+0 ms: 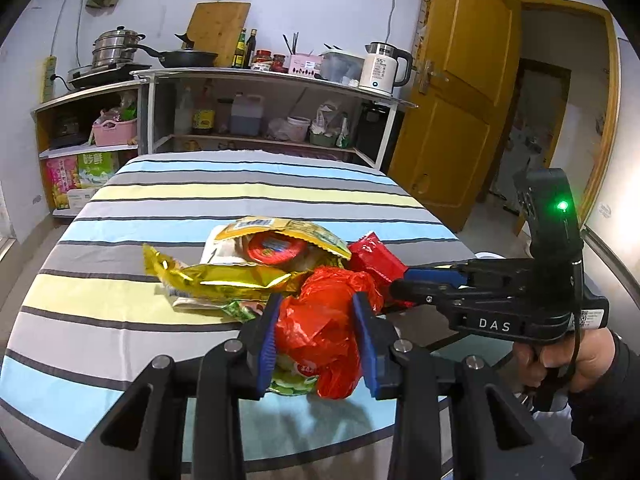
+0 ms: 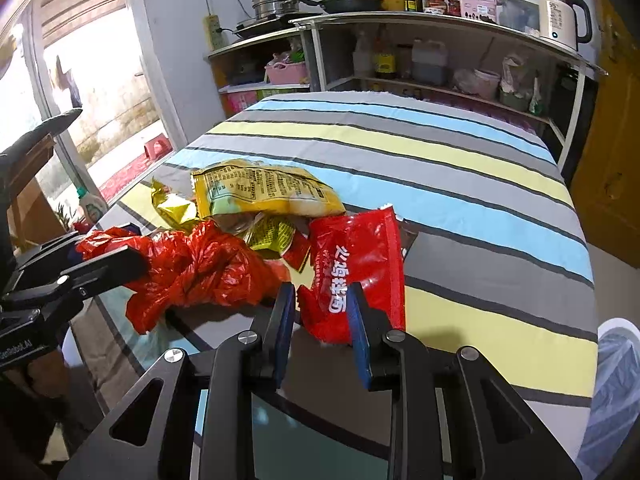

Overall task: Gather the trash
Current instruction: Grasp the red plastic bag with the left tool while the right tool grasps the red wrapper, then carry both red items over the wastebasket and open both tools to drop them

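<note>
Left claw [image 1: 318, 334] had its blue pads pressed against both flanks of the crumpled red plastic bag [image 1: 324, 320], pinching it at the near edge of the litter pile; right claw [image 2: 320, 320] likewise gripped the lower end of the red snack packet [image 2: 360, 264], its pads set on either side of the printed face. Both items rested on the striped cloth of the counter [image 1: 120, 320], in the near half, with the remaining wrappers touching them. To carry out the step well, each grip should be kept firm and each item drawn clear of the heap rather than dragged through it, since the thin film of the bag could slip or tear, and loose wrappers resting on it could be pulled off the edge. Seen from the right wrist, the red snack packet lay with its long axis running away from the claw, its torn top pointing toward the far end of the counter. The bag had no clear axis, being bunched, though it stretched roughly sideways between the two tools. Just beyond lay the gold foil wrapper [image 1: 216, 276], its long axis crosswise, and the yellow packet [image 1: 280, 236] on top of the heap, open mouth facing the left wrist camera. Farther back stood shelving with a white kettle [image 1: 382, 68].
</note>
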`<state>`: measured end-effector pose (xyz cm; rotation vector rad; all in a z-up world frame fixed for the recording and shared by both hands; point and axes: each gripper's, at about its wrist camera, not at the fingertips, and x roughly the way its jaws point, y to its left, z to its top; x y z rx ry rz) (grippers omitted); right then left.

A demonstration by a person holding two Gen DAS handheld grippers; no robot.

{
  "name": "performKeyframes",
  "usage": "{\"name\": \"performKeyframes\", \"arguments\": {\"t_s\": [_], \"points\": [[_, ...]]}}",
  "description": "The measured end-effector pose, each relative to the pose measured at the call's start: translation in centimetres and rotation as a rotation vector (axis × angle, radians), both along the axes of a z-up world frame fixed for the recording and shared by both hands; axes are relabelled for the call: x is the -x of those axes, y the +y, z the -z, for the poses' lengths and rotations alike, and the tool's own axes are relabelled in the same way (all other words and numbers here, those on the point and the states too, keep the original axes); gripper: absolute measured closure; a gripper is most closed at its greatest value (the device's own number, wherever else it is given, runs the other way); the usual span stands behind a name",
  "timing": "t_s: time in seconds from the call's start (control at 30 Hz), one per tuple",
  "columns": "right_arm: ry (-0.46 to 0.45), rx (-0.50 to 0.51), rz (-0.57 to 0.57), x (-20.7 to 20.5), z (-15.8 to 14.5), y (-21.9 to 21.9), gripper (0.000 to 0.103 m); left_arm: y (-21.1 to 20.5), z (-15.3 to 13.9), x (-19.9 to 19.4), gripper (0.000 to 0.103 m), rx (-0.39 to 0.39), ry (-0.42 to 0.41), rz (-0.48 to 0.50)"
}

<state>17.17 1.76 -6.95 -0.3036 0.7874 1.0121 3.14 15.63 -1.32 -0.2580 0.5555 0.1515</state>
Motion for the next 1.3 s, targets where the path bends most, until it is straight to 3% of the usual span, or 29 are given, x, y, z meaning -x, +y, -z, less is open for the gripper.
{"name": "performKeyframes", "arguments": {"t_s": [0.17, 0.2, 0.23, 0.37, 0.97, 1.3], "points": [[-0.003, 0.019, -0.015, 0.4, 0.3, 0.7, 0.075, 0.1, 0.2, 0.3, 0.068, 0.005, 0.001, -0.004], [-0.004, 0.024, -0.016, 0.4, 0.5, 0.8, 0.078, 0.0, 0.2, 0.3, 0.068, 0.006, 0.002, -0.003], [-0.009, 0.036, -0.012, 0.3, 0.7, 0.9, 0.091, -0.1, 0.2, 0.2, 0.068, 0.008, 0.003, -0.002], [-0.017, 0.036, 0.013, 0.4, 0.7, 0.7, 0.096, -0.4, 0.2, 0.1, 0.069, 0.017, 0.005, 0.005], [-0.049, -0.076, 0.194, 1.7, -2.9, -8.1, 0.099, -4.5, -1.9, -1.6, 0.073, 0.011, -0.011, 0.082], [-0.083, -0.122, 0.305, 2.2, -4.6, -13.7, 0.099, -9.0, -3.2, -4.2, 0.074, -0.021, -0.001, 0.160]]}}
